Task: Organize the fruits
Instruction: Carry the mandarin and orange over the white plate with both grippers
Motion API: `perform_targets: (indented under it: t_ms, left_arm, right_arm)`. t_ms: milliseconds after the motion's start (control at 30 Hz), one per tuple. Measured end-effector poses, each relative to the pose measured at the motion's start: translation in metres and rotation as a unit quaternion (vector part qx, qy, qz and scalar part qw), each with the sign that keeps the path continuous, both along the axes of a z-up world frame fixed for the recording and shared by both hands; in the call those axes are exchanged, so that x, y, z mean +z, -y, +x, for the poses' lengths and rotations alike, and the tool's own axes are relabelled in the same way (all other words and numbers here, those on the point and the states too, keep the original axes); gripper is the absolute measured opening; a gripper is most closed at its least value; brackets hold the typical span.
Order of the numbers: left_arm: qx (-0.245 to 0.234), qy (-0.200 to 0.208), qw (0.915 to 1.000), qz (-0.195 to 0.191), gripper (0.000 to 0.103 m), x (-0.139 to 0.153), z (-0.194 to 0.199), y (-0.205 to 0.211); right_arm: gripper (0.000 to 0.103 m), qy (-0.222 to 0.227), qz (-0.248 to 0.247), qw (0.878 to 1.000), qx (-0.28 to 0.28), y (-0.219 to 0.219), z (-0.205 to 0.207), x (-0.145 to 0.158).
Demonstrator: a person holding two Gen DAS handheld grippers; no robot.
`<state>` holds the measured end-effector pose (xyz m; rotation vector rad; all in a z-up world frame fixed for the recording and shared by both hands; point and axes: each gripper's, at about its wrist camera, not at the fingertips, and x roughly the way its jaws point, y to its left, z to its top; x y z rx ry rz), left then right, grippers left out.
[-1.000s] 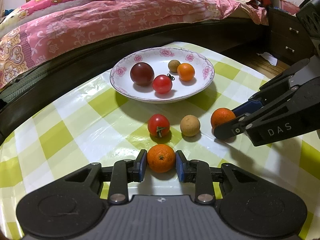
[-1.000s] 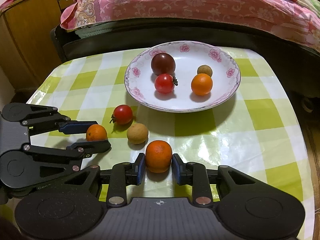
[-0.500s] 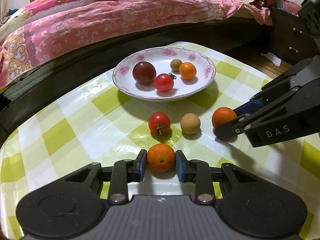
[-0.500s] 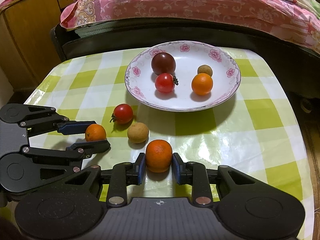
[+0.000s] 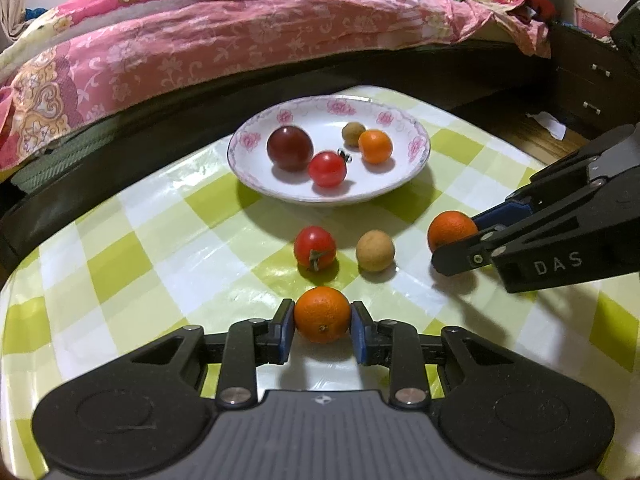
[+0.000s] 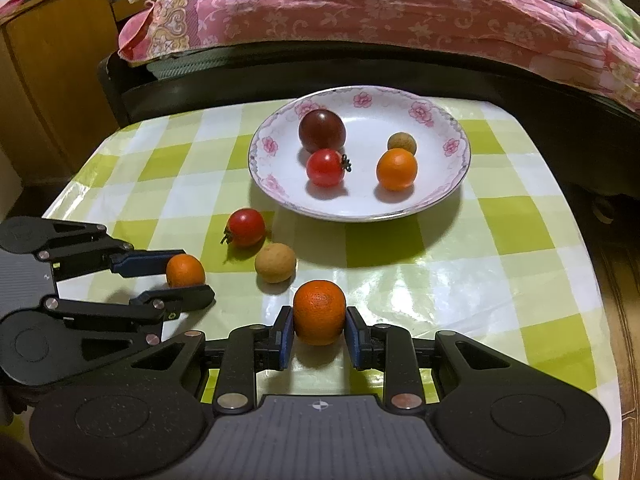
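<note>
My left gripper is shut on a small orange, lifted a little above the checked tablecloth; it also shows in the right wrist view. My right gripper is shut on a second orange, also seen in the left wrist view. Between them on the cloth lie a red tomato and a tan round fruit. The floral plate behind holds a dark plum, a tomato, a small orange and a small brown fruit.
A bed with pink floral bedding runs behind the table. A wooden cabinet stands at the left in the right wrist view. A dark drawer unit stands at the right. The table's right edge is close.
Both grippers have risen slightly with their oranges held; the left view has pulled back and up from the plate. The loose fruits have not moved.
</note>
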<state>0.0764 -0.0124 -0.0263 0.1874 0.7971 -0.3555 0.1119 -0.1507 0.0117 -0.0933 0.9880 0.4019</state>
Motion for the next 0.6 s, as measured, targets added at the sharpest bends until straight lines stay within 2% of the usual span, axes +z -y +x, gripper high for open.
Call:
perform_targets:
  t_ms: [333, 600]
  left_arm:
    - [0.006, 0.029, 0.9994, -0.018, 0.037, 0.026, 0.022, 0.006]
    - [0.003, 0.050, 0.9988, -0.002, 0.037, 0.039, 0.051, 0.017]
  right_arm:
    - [0.023, 0.020, 0.010, 1.000, -0.013, 0.006, 0.007, 0.011]
    - [0.023, 0.049, 0.017, 0.998, -0.025, 0.014, 0.028, 0.025]
